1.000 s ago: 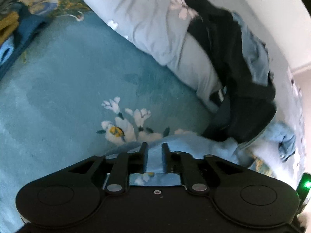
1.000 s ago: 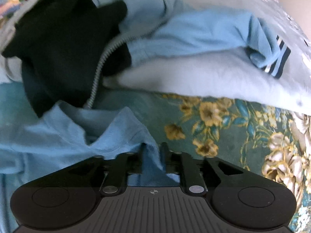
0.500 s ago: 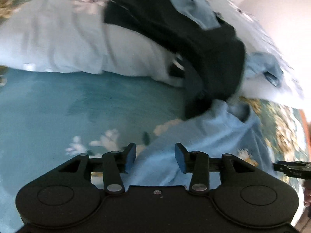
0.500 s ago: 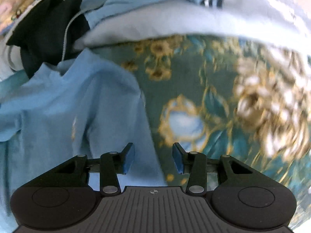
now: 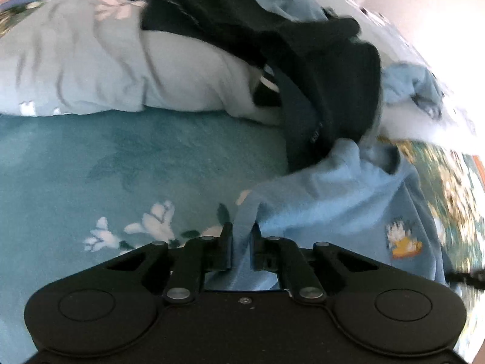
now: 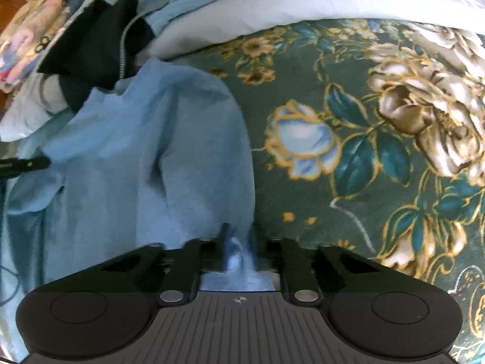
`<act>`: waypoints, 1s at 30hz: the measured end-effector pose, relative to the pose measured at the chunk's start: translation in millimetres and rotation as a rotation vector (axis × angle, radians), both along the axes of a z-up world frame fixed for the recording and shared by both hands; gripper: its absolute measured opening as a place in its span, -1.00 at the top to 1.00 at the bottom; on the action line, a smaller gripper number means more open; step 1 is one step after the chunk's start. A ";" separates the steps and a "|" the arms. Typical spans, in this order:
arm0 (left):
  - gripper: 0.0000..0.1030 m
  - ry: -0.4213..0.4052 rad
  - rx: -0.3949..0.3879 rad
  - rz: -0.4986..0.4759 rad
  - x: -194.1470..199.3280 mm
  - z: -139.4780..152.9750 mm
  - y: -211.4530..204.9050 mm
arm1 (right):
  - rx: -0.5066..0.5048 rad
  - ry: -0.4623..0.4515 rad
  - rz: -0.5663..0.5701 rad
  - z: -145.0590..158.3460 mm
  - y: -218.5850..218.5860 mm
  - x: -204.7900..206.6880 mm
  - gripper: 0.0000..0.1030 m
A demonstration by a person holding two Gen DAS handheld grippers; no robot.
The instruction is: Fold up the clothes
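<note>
A light blue shirt (image 5: 342, 194) with a small yellow cartoon print lies on the teal floral blanket (image 5: 121, 163). My left gripper (image 5: 241, 236) is shut on a fold of its left edge. In the right wrist view the same shirt (image 6: 145, 157) spreads to the left, and my right gripper (image 6: 239, 239) is shut on its right edge. The left gripper's tip (image 6: 33, 163) shows at that view's left edge, touching the shirt.
A pale blue pillow (image 5: 91, 69) lies behind, with a black garment (image 5: 303, 48) and another light blue garment (image 5: 409, 85) heaped on it. A dark green blanket with large flowers (image 6: 379, 121) lies to the right. A zipper jacket (image 6: 100, 39) sits at the far left.
Half a second ago both grippers were open over the shirt; both have now closed on its edges. Before that both were shut on the shirt and let go.
</note>
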State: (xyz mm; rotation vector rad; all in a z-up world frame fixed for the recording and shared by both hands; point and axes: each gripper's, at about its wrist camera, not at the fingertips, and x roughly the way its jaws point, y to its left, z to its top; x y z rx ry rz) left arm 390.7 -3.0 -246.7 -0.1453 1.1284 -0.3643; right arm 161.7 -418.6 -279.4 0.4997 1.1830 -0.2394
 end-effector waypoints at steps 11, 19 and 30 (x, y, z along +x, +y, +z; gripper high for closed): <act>0.19 -0.043 -0.047 0.184 -47.2 35.6 7.3 | -0.285 -0.074 0.006 48.8 -40.8 11.3 0.97; 0.19 0.048 -0.147 0.271 -96.8 33.7 3.5 | -0.436 -0.027 0.035 21.1 -92.2 73.9 0.96; 0.18 0.108 -0.193 0.238 -132.5 27.7 -16.0 | -0.397 -0.109 -0.102 47.1 -89.0 -12.6 0.54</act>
